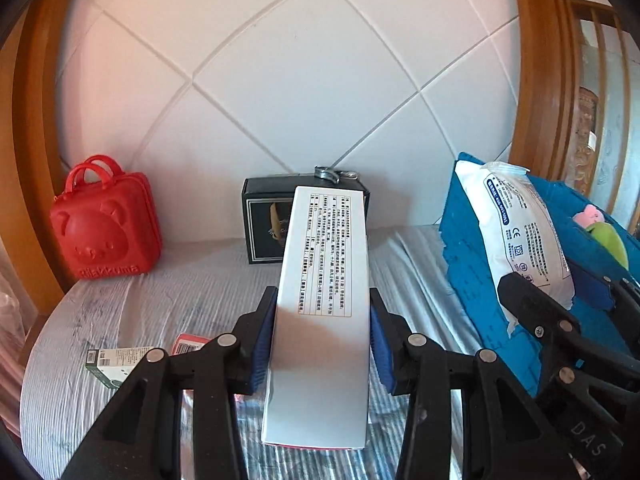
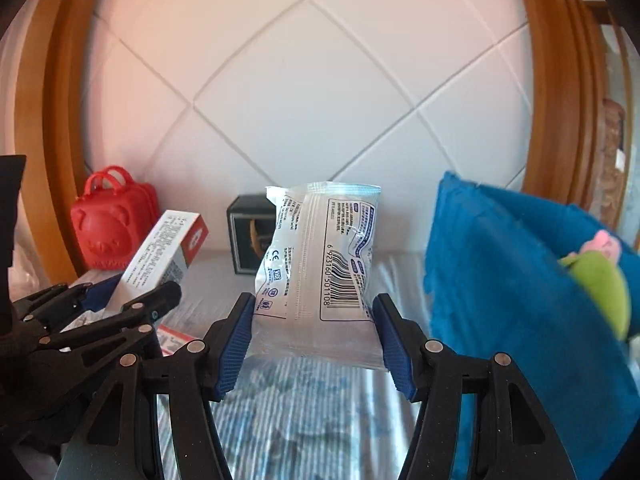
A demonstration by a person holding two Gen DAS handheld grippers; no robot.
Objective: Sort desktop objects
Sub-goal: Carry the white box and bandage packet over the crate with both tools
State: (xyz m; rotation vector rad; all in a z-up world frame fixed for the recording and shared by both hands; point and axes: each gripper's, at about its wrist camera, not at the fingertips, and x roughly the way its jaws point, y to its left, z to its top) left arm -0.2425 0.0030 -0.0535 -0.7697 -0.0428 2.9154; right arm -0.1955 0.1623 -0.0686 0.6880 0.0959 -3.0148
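Note:
My left gripper is shut on a long white box with printed text and holds it above the table; the box also shows in the right wrist view with a red end. My right gripper is shut on a white plastic packet with a barcode. In the left wrist view the packet hangs at the blue felt bin, held by the right gripper. The bin holds a green and pink plush toy.
A red bear-shaped case stands at the back left by the tiled wall. A black box with a metal clip on top stands at the back middle. A small green-white box and a red-white packet lie on the striped cloth.

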